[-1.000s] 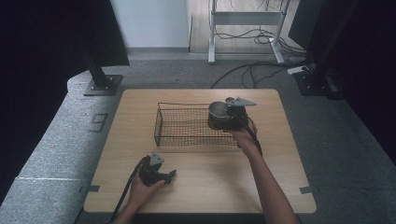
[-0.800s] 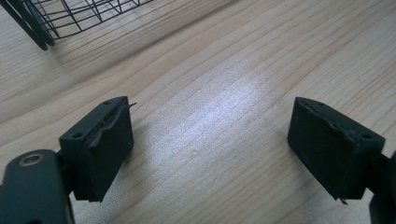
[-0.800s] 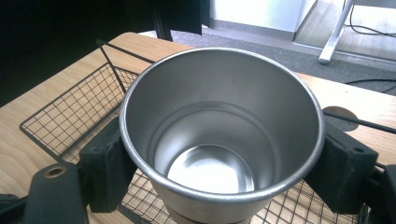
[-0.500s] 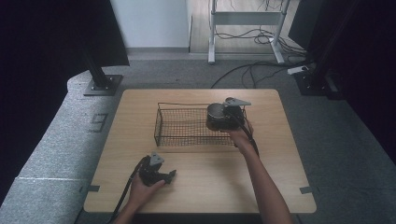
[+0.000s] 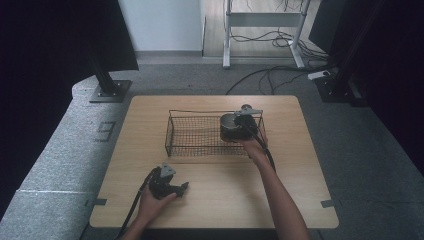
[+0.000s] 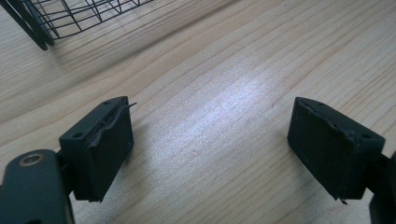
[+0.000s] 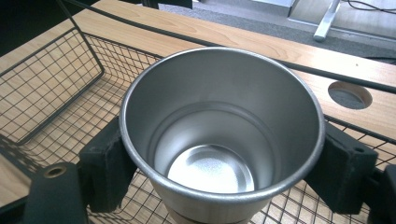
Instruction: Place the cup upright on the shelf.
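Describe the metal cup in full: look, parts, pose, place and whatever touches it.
The metal cup is a brushed steel tumbler with a rolled rim, tapering walls and a flat round bottom; it is empty. It stands upright, mouth up, inside the right end of the black wire basket. The right claw is shut on it, a black pad pressed against each side just below the rim. Whether its base rests on the mesh cannot be told.

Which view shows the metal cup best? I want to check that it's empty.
The right gripper view: the metal cup shows its bare inside, clamped by the right gripper. In the high view it is small, inside the wire basket.
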The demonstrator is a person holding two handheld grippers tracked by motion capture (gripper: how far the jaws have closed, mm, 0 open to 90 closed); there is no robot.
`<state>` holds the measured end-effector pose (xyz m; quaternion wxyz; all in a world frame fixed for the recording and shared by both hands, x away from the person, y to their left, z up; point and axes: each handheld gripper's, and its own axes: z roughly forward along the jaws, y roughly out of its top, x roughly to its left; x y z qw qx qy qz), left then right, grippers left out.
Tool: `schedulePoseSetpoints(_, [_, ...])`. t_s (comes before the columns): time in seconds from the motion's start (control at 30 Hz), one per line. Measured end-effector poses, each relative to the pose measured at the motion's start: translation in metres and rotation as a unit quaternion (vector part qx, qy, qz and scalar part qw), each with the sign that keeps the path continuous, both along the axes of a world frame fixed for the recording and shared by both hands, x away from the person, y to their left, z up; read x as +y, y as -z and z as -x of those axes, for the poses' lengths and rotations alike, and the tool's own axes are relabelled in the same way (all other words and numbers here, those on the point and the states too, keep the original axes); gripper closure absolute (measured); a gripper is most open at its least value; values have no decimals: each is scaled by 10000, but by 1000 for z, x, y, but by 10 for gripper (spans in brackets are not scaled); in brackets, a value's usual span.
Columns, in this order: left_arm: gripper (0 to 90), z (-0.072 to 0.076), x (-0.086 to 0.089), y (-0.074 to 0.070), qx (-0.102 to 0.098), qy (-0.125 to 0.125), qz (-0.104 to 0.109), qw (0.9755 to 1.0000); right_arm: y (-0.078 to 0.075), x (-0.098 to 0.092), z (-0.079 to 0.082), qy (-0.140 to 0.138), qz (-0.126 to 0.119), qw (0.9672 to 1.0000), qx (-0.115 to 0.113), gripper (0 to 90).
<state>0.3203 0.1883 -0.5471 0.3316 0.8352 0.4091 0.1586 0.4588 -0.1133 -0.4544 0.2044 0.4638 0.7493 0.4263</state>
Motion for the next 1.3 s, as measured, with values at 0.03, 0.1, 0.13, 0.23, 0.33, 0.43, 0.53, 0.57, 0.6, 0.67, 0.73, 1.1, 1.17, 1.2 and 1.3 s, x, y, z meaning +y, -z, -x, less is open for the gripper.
schedulePoseSetpoints(0.03, [142,0,0,0,-1,1,-2,10000,1,0,-1,3,3,10000,8,184])
schedulePoseSetpoints(0.1, [142,0,0,0,-5,1,1,10000,3,1,-2,-6,24,10000,41,184])
schedulePoseSetpoints(0.13, [142,0,0,0,-5,-3,-1,10000,4,2,-2,-3,27,10000,50,184])
schedulePoseSetpoints(0.23, [142,0,0,0,-4,1,0,10000,6,3,-4,-4,23,10000,91,184])
schedulePoseSetpoints(0.33, [142,0,0,0,-5,0,0,10000,9,4,-6,12,29,9999,127,184])
schedulePoseSetpoints(0.43, [142,0,0,0,-5,-1,7,10000,12,5,-7,18,31,9999,169,184])
schedulePoseSetpoints(0.53, [142,0,0,0,-4,-1,7,10000,14,6,-8,20,41,9998,202,184])
schedulePoseSetpoints(0.57, [142,0,0,0,-4,-1,6,10000,15,6,-9,28,40,9997,228,184])
schedulePoseSetpoints(0.6, [142,0,0,0,-5,-2,7,10000,15,6,-9,27,50,9997,241,184])
schedulePoseSetpoints(0.67, [142,0,0,0,-5,-2,7,10000,17,6,-10,32,82,9996,266,184])
schedulePoseSetpoints(0.73, [142,0,0,0,-5,-2,6,10000,18,6,-11,50,120,9995,280,184])
schedulePoseSetpoints(1.1, [142,0,0,0,-5,-2,6,10000,24,8,-14,60,153,9991,381,183])
schedulePoseSetpoints(1.17, [142,0,0,0,-5,-2,7,10000,25,9,-15,65,168,9990,402,184])
schedulePoseSetpoints(1.2, [142,0,0,0,-5,-1,6,10000,26,9,-15,64,193,9989,417,184])
schedulePoseSetpoints(1.3, [142,0,0,0,-5,-2,7,10000,27,10,-15,88,235,9988,425,184])
